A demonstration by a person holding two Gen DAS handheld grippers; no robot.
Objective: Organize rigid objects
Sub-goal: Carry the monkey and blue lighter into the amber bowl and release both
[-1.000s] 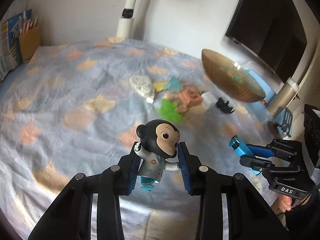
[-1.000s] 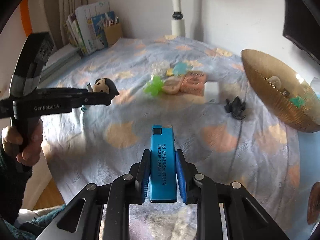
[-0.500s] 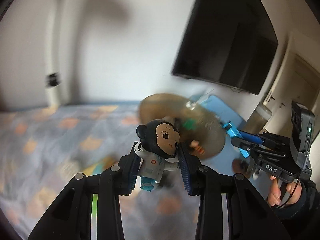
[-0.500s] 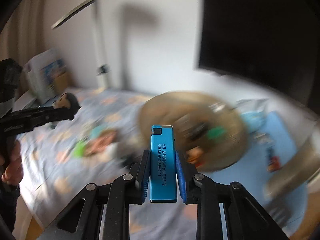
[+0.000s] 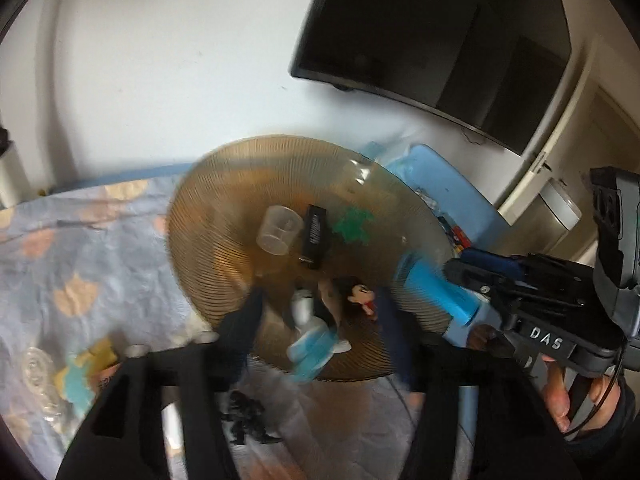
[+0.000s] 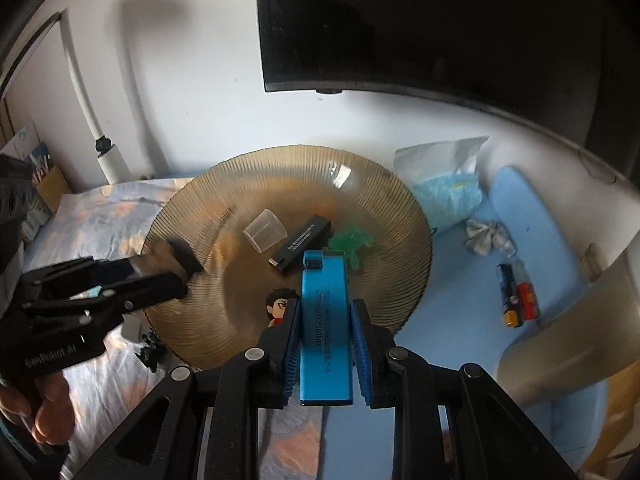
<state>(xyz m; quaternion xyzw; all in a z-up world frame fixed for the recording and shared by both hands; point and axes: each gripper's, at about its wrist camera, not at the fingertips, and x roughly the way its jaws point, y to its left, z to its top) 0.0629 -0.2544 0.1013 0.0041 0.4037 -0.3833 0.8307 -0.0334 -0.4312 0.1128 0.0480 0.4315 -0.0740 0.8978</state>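
A ribbed amber glass bowl (image 5: 224, 208) (image 6: 384, 200) lies on the bed. In it are a clear cup (image 6: 265, 235), a black lighter (image 6: 301, 249), a green toy (image 6: 352, 242) and a small red-and-black figure (image 5: 360, 296) (image 6: 278, 306). My left gripper (image 5: 320, 320) is open over the bowl's near rim; the monkey figure (image 5: 314, 336), blurred, sits between the spread fingers, free of the pads. My right gripper (image 6: 325, 344) is shut on a blue lighter (image 6: 325, 320) and holds it above the bowl; it also shows in the left wrist view (image 5: 436, 292).
A patterned sheet (image 5: 60, 248) covers the bed. A black toy (image 5: 246, 420) and more toys (image 5: 76, 376) lie left of the bowl. A blue chair (image 6: 532, 240) holds a tissue pack (image 6: 444, 196), crumpled foil and small toy cars (image 6: 516, 300). A television (image 6: 420, 28) hangs on the wall.
Both grippers swung from the bed's middle to over the bowl. My left gripper opened and the monkey figure left its pads. The right still holds the blue lighter.
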